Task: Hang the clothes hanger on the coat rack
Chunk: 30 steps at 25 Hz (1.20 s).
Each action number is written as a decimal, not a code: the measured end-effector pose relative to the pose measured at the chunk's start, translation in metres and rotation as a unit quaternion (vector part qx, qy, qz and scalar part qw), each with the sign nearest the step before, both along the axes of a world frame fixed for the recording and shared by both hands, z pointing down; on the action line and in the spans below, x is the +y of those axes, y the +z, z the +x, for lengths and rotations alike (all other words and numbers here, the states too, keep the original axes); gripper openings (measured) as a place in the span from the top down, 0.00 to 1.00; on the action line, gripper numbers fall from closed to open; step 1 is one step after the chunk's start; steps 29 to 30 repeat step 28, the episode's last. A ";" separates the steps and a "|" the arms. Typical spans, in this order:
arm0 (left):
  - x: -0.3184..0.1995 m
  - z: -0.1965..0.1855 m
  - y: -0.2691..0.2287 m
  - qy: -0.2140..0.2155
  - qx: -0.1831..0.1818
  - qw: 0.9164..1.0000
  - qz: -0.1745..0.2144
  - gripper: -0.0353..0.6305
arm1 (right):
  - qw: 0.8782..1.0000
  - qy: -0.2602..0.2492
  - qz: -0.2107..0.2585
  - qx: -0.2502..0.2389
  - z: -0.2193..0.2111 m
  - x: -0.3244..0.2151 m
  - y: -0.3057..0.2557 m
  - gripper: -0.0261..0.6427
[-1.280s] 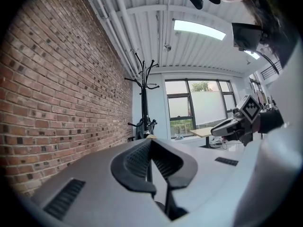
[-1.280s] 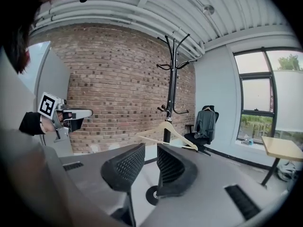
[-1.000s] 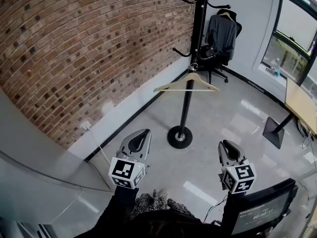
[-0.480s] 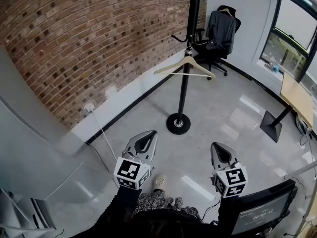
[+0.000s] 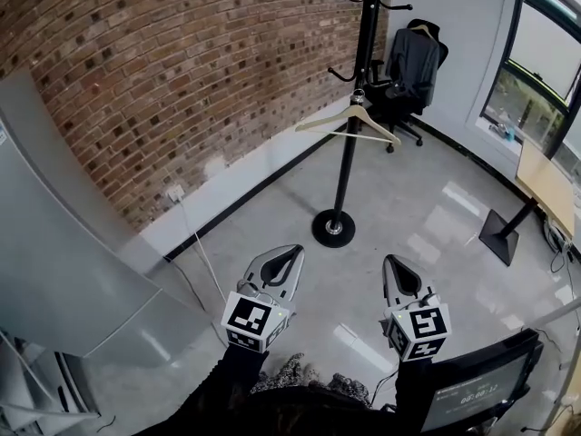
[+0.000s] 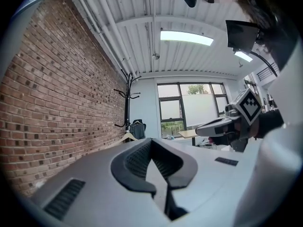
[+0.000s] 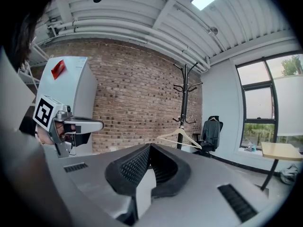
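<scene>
A pale wooden clothes hanger (image 5: 349, 123) hangs by its metal hook from a low arm of the black coat rack (image 5: 352, 143), which stands on a round base (image 5: 333, 228) by the brick wall. My left gripper (image 5: 292, 254) and right gripper (image 5: 393, 263) are held low over the floor, well short of the rack, both shut on nothing. The left gripper view shows its shut gripper (image 6: 151, 143), the distant rack (image 6: 129, 103) and the hanger (image 6: 127, 137). The right gripper view shows its shut gripper (image 7: 150, 148), the hanger (image 7: 179, 135) and the rack (image 7: 183, 108).
An office chair with a dark jacket (image 5: 410, 66) stands behind the rack. A tall grey cabinet (image 5: 64, 243) fills the left. A wooden desk (image 5: 549, 184) with a black foot (image 5: 499, 236) is at the right, a monitor (image 5: 472, 398) at the bottom right. A cable runs from a wall socket (image 5: 175, 192).
The view has drawn back from the rack and the grey cabinet has come further in at the left. Both grippers stay shut, now a little closer together. The hanger stays on its hook.
</scene>
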<state>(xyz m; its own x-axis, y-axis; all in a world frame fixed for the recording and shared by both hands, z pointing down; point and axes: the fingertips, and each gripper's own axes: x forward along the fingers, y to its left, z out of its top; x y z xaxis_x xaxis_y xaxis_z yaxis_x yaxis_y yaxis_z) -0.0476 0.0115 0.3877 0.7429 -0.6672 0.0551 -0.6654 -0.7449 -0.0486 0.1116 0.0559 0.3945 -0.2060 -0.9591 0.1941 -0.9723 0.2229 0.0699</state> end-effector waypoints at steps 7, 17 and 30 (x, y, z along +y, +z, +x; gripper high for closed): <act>-0.001 -0.015 -0.010 0.013 0.003 1.000 0.008 0.94 | 1.000 0.024 0.011 0.009 -0.018 -0.007 -0.013 0.95; -0.004 -0.026 -0.012 0.021 0.008 1.000 0.006 0.94 | 0.999 0.039 0.013 0.031 -0.031 -0.009 -0.013 0.95; -0.006 -0.023 -0.010 0.018 0.012 1.000 0.005 0.94 | 0.998 0.059 0.013 0.025 -0.012 -0.009 -0.013 0.95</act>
